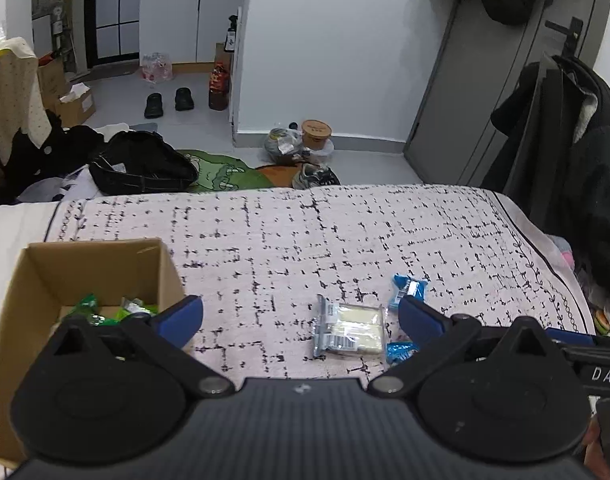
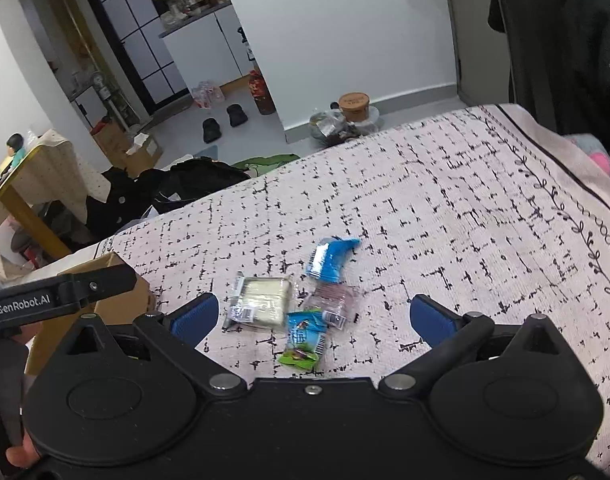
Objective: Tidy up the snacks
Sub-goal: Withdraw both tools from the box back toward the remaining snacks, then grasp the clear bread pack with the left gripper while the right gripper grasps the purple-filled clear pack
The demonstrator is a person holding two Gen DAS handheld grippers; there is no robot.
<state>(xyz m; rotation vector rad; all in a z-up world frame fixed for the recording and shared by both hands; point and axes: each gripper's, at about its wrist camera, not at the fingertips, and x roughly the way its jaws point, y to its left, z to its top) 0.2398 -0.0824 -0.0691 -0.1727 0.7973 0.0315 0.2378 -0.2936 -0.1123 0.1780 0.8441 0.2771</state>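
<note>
A cardboard box (image 1: pixel 45 272) stands at the left on the patterned cloth and holds green snack packs (image 1: pixel 125 310); its corner shows in the right wrist view (image 2: pixel 121 280). A clear pack of pale biscuits (image 1: pixel 353 330) lies on the cloth, also seen in the right wrist view (image 2: pixel 261 304). Beside it lie a blue pack (image 2: pixel 331 258), a clear reddish pack (image 2: pixel 333 304) and a blue-green pack (image 2: pixel 303 340). My left gripper (image 1: pixel 301 316) is open and empty, low over the cloth beside the box. My right gripper (image 2: pixel 313 316) is open and empty, just above the packs.
The bed cloth (image 1: pixel 345 232) ends at a far edge above a cluttered floor with a black bag (image 1: pixel 141 164) and shoes. Dark coats (image 1: pixel 565 140) hang at the right. The left gripper's body (image 2: pixel 57 296) juts in at the right view's left.
</note>
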